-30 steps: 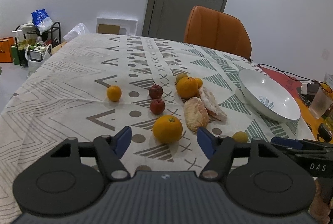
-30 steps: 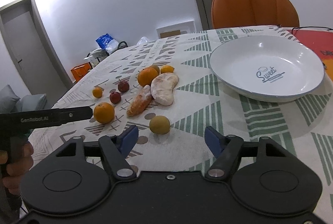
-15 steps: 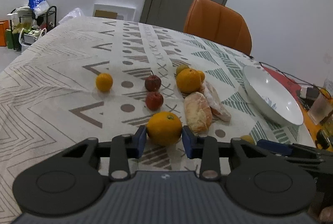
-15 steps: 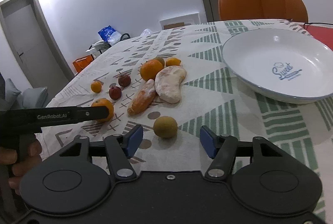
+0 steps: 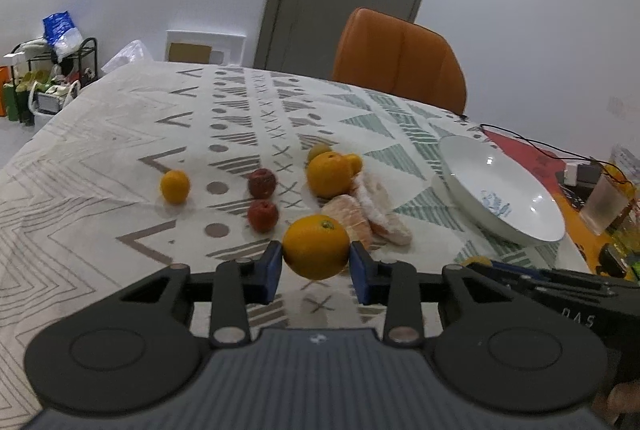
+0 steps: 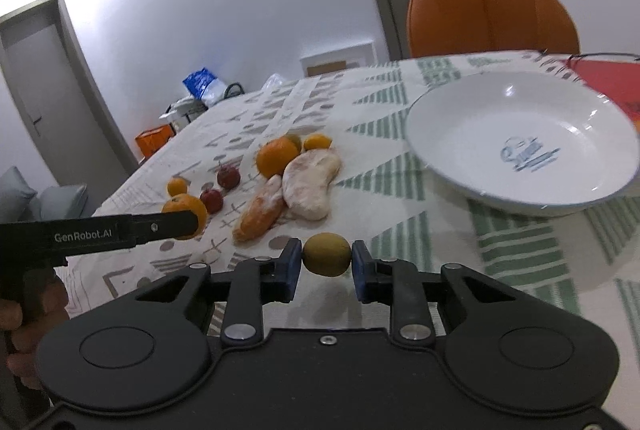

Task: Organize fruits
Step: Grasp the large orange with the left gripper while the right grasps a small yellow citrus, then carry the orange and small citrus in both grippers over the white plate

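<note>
Orange fruit (image 5: 316,247) clamped in L tongs (image 5: 316,270), yellow-brown fruit (image 6: 326,254) just clamped in R tongs (image 6: 326,270); white bowl (image 6: 472,118) at 1 o'clock, nearer R

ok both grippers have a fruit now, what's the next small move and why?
Probably lift both and carry them toward the white plate. The left gripper is shut on the orange, the right gripper on the small yellow-green fruit, its jaws just closed; the plate holds no fruit.

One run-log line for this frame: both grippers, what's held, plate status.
left gripper: shut on orange | right gripper: just closed on small yellow-green fruit | plate: no fruit in it
</note>
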The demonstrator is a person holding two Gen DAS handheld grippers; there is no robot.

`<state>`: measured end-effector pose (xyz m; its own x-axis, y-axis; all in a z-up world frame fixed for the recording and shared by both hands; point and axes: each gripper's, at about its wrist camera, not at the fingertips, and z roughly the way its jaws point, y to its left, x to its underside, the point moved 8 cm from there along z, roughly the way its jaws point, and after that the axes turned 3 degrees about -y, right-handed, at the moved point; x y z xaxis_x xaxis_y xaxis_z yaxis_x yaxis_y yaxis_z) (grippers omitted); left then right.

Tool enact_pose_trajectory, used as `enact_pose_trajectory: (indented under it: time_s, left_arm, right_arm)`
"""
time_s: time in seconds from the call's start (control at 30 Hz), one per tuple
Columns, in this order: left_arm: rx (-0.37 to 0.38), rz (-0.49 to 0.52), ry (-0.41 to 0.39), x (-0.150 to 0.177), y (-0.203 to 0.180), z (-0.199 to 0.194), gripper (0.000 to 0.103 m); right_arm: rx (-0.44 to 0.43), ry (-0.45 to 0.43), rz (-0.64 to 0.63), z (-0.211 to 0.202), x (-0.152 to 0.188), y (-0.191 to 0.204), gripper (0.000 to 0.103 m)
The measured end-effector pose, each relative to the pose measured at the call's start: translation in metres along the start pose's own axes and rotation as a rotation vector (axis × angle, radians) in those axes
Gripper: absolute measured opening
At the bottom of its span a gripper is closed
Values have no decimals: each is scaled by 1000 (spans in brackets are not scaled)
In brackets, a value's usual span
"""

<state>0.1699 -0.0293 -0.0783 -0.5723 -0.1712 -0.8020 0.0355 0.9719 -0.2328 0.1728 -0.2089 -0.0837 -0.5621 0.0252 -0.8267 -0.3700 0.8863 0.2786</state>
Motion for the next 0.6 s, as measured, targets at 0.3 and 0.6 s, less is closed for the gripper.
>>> enact_pose_trajectory:
  time_s: [0.3, 0.6]
  left_arm:
    - [47, 52, -23, -10, -30, -2, 34]
    - [81, 83, -46, -15, -56, -2, 34]
  right_arm:
    - [36, -70, 33, -26, -13, -16, 25]
    - [64, -118, 56, -42, -20, -35, 25]
